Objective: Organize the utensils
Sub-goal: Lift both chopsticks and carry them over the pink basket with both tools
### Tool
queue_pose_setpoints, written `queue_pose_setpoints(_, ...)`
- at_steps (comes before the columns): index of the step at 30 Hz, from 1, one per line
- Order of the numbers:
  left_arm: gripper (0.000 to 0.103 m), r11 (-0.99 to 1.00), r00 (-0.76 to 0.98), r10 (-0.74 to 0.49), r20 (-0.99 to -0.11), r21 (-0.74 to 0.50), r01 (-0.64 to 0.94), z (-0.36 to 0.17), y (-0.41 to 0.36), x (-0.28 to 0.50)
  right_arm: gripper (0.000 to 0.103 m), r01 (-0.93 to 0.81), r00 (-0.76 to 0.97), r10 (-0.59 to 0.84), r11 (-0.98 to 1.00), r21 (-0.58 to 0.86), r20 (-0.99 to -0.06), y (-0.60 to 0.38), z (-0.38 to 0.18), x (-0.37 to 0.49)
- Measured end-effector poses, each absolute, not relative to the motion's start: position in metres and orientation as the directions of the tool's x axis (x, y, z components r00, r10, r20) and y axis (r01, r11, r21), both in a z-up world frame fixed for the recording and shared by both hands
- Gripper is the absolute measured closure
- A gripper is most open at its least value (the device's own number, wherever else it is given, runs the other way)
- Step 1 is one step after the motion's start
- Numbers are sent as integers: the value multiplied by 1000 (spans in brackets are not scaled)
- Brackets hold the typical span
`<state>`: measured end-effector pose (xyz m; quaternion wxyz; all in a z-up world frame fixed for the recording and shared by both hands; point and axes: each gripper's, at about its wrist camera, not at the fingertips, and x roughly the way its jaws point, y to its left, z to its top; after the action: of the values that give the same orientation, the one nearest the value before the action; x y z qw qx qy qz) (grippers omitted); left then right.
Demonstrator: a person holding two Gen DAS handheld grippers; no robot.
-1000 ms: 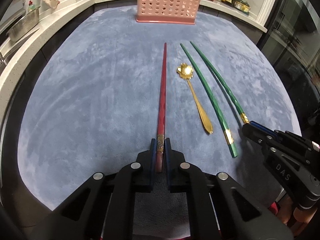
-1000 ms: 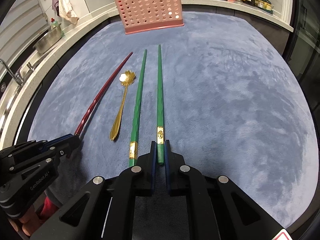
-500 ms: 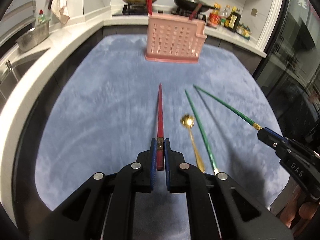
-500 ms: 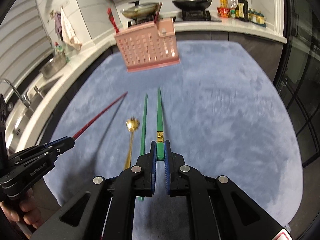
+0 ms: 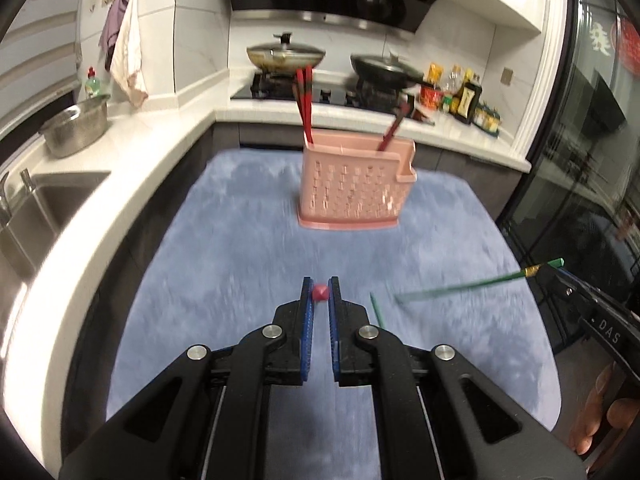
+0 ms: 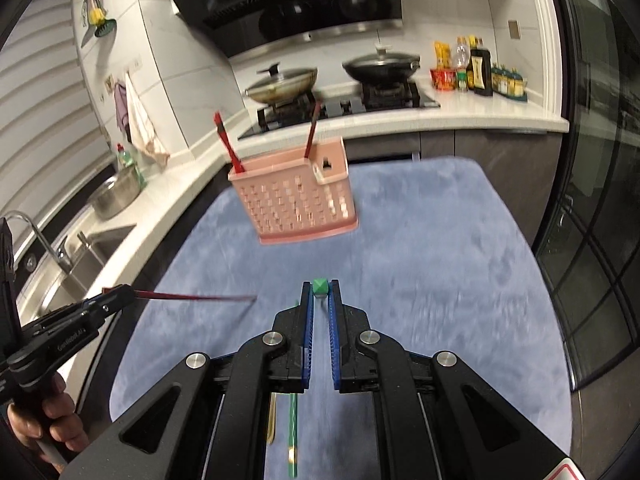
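Both grippers have risen off the desk [image 5: 224, 240], left gripper [image 5: 320, 294] clamped on the red chopstick [image 5: 320, 292], right gripper [image 6: 320, 288] on a green chopstick [image 6: 320, 286], each now clear for the pink basket [image 5: 356, 188] at the far edge; one green chopstick [image 6: 293, 432] and the gold spoon [image 6: 272, 420] remain near the front edge.

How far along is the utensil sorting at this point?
Partly done. Red chopsticks already stand in the pink basket. In hand: the left gripper is shut on a red chopstick, the right gripper on a green chopstick, both off the mat. Left: another green chopstick and a gold utensil lie on the mat.
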<state>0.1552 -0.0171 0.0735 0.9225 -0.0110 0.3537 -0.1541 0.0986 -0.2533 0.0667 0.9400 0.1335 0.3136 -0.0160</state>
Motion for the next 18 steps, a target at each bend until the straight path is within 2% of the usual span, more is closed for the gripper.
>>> queue_pose_setpoints(11, 96, 953, 774, -296, -559, -121, 277, 131, -26, 206, 96, 83, 860, 82, 952, 295, -504, -271, 114, 143)
queue_pose_setpoints(18, 96, 943, 822, -333, -462, -151, 297, 183, -34, 235, 96, 34, 905, 114, 941, 336, -411, -279, 158, 176)
